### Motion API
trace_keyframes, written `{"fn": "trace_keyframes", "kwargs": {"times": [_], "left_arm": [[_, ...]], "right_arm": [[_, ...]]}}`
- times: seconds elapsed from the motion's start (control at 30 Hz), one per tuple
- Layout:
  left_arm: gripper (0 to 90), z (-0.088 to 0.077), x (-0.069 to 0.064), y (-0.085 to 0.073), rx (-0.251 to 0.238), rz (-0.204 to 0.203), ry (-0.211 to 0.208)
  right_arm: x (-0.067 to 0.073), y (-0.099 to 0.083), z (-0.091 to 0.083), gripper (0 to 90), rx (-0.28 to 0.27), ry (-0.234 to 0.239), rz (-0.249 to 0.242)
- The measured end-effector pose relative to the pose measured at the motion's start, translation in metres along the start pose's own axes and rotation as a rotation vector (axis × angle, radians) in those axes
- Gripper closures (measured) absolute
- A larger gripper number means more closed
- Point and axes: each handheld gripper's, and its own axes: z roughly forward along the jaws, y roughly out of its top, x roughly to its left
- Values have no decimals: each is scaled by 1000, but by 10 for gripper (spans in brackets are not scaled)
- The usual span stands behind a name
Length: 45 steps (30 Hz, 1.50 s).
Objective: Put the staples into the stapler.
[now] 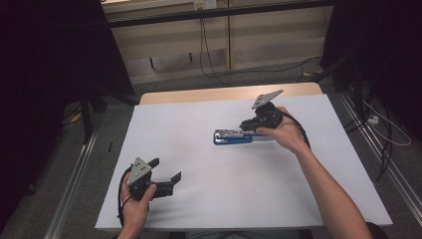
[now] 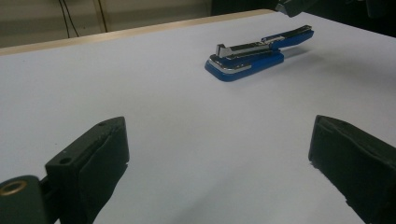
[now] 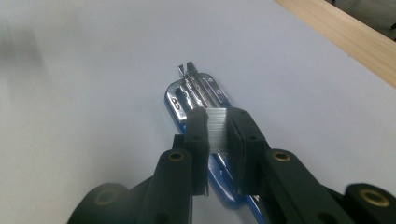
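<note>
A blue and chrome stapler [image 1: 233, 136] [image 2: 247, 56] [image 3: 187, 100] lies on the white table [image 1: 209, 199] right of centre, its top arm swung back and its channel exposed. My right gripper [image 1: 247, 124] [image 3: 218, 116] hovers just above the stapler's rear part, shut on a silver strip of staples [image 3: 218, 130] pinched between its pads. My left gripper [image 1: 165, 169] [image 2: 219, 140] rests near the front left of the table, jaws wide open with nothing between them, facing the stapler from a distance.
A bare wooden strip [image 1: 224, 93] runs along the table's far edge. Beyond it, cables [image 1: 209, 59] trail over the floor in front of a pale wall. Dark stands [image 1: 87, 114] flank the table on both sides.
</note>
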Motion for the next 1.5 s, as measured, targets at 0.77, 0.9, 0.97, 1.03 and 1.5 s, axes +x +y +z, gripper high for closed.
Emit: {"fn": "trace_keyframes", "kwargs": {"times": [0.77, 0.9, 0.97, 1.03, 1.5], "left_arm": [[54, 0, 6, -1, -7, -22, 8], [54, 1, 7, -1, -6, -24, 7], [55, 3, 9, -1, -4, -20, 6], [55, 2, 9, -1, 0, -22, 5], [55, 3, 8, -1, -6, -27, 0]], "right_arm": [[-2, 27, 25, 792, -8, 33, -54], [-3, 31, 30, 792, -2, 42, -71], [-4, 36, 34, 792, 1, 48, -80], [-4, 38, 35, 792, -1, 48, -81], [0, 53, 50, 792, 3, 66, -117]]}}
